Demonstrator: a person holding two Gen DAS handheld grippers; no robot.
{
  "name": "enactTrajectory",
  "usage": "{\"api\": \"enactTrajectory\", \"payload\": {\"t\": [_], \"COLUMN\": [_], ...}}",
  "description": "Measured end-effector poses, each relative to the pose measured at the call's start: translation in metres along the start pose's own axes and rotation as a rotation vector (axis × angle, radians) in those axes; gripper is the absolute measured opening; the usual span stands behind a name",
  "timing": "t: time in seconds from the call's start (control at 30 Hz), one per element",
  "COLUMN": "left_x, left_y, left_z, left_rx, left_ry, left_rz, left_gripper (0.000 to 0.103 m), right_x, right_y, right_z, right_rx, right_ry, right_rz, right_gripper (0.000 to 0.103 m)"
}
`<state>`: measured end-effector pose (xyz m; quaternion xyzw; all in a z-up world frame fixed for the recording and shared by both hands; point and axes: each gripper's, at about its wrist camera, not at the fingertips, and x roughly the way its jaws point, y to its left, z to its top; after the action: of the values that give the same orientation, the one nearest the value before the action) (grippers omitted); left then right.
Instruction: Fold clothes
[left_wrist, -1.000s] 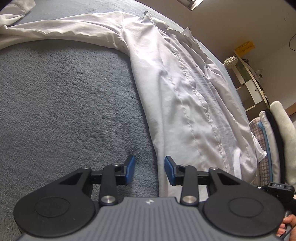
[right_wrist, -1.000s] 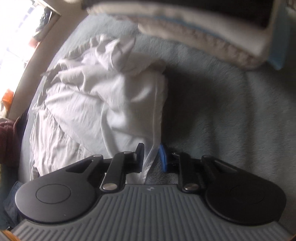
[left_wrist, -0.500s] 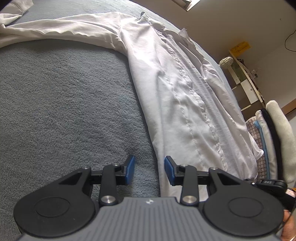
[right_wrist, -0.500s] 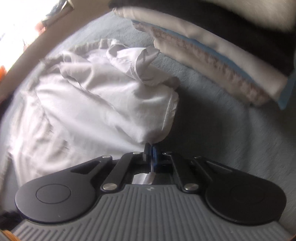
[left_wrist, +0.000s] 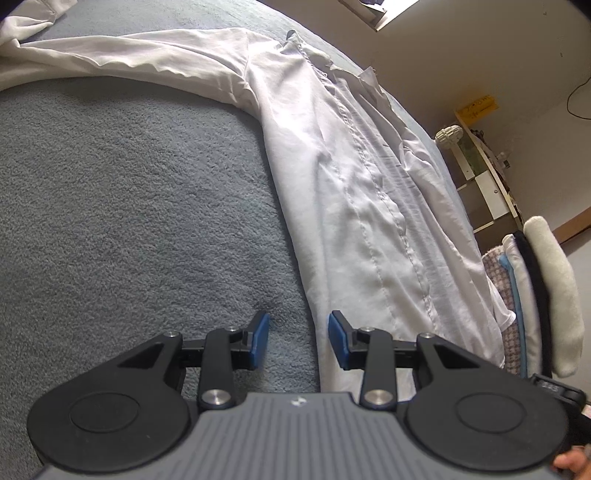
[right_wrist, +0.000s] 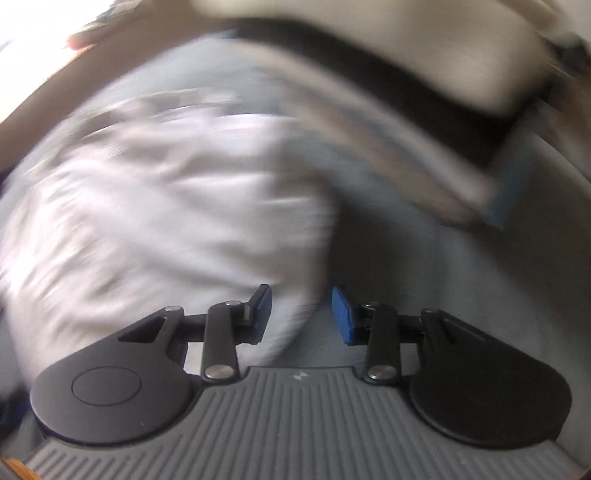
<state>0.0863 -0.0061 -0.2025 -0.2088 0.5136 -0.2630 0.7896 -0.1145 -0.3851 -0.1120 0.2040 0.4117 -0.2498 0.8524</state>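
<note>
White shirt (left_wrist: 354, 192) spread flat on grey blanket (left_wrist: 129, 206). Left gripper (left_wrist: 298, 341) held parted over shirt edge, gripping nothing. Right gripper (right_wrist: 301, 314) opening, shirt hem seen between jaws, unpinched; view blurred.

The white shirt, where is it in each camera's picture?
Left wrist view: the white shirt runs from the top left down the middle right, ending beside the left tongs.
Right wrist view: it fills the left and middle, blurred, above the right tongs.
Shared landmark: the stack of folded clothes.
</note>
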Motion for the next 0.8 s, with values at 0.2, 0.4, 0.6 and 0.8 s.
{"api": "enactTrajectory", "payload": {"t": [0.2,0.4,0.6,0.8], "left_x": [-0.007,-0.006,0.014,0.015], "left_y": [-0.001,0.001,0.007,0.016], "left_z": [0.004,0.028,0.039,0.041], "left_rx": [0.013,0.026,0.047,0.026], "left_ry": [-0.028,-0.068,-0.029,-0.028], "left_rz": [-0.008,-0.023,0.007,-0.024], "left_gripper": [0.038,0.038,0.036,0.036], "right_x": [0.015,0.021,0.039,0.027], "right_y": [0.11,0.176,0.174,0.18], "right_z": [-0.021,-0.053,-0.065,-0.056], "right_rx": [-0.532,-0.846,-1.046,-1.062], "right_ry": [0.085,0.208,0.296,0.283], "right_rz": [0.266,0.362,0.257,0.184], "right_gripper": [0.035,0.033,0.031,0.03]}}
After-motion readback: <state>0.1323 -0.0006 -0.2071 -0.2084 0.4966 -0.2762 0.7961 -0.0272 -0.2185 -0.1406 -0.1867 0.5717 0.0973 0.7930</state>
